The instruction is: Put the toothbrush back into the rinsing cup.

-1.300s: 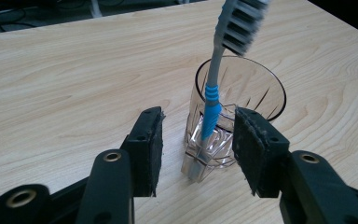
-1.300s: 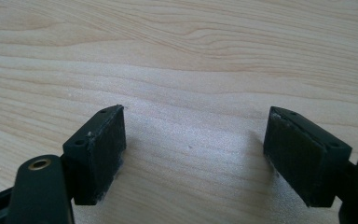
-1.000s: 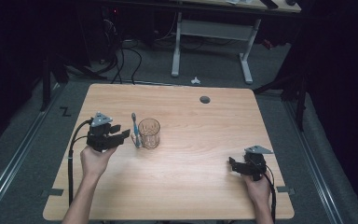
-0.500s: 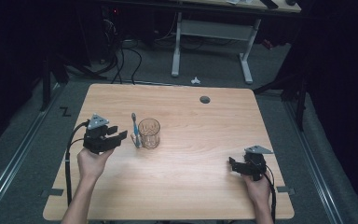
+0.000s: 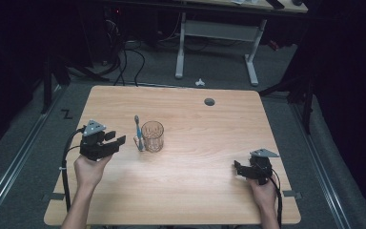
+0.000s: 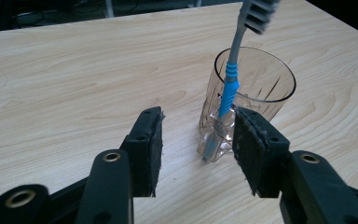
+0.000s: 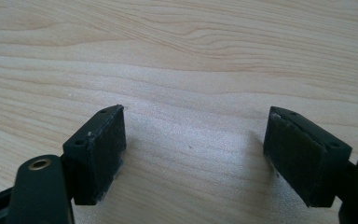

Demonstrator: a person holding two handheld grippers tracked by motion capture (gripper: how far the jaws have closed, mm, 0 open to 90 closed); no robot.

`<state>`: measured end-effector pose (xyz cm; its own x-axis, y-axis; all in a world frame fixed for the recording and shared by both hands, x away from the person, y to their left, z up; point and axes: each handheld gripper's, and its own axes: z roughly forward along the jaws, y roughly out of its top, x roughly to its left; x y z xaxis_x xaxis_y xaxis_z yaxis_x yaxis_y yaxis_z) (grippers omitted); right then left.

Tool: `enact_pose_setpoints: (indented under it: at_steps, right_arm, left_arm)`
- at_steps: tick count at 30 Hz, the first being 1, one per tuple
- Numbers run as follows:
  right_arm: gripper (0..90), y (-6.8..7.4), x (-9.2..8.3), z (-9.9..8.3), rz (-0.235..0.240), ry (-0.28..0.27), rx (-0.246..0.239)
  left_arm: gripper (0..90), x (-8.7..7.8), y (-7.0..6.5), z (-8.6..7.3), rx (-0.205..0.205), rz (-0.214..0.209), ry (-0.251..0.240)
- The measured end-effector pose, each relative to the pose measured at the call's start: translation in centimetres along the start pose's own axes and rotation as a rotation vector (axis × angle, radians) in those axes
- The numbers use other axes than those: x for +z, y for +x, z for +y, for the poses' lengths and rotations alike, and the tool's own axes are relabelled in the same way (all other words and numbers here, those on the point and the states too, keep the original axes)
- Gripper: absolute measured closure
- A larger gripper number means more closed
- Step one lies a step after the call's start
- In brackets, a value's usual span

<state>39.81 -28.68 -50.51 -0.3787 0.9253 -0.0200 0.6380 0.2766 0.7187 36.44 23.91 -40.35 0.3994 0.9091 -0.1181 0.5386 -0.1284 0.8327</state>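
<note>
A clear drinking glass (image 5: 152,136) (image 6: 251,93) stands upright left of the table's centre. A toothbrush (image 5: 137,132) (image 6: 229,84) with a grey and blue handle leans against the glass's outer left side, head up, its lower end on the table. My left gripper (image 5: 115,140) (image 6: 198,144) is open a short way left of the toothbrush, with nothing between its jaws. My right gripper (image 5: 237,168) (image 7: 193,149) is open low over bare wood near the table's front right, holding nothing.
The wooden table (image 5: 209,143) has a round cable hole (image 5: 209,101) at the back right. Beyond the far edge stand a white desk frame (image 5: 214,43), loose cables on the floor and a small white object (image 5: 199,82).
My left gripper has drawn back a little from the toothbrush, toward the left and the front. The right gripper, glass and toothbrush have stayed put.
</note>
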Motion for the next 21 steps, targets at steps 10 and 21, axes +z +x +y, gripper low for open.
enact_pose_setpoints:
  at_steps: [10,21]
  right_arm:
    - [21.2,0.0,0.0,0.0,0.000,0.000,0.000]
    - [21.2,0.0,0.0,0.0,0.000,0.000,0.000]
  left_arm:
    - [52.7,-0.5,0.3,-0.8,-0.019,0.005,-0.009]
    - [52.7,-0.9,0.5,-1.6,-0.036,0.005,-0.016]
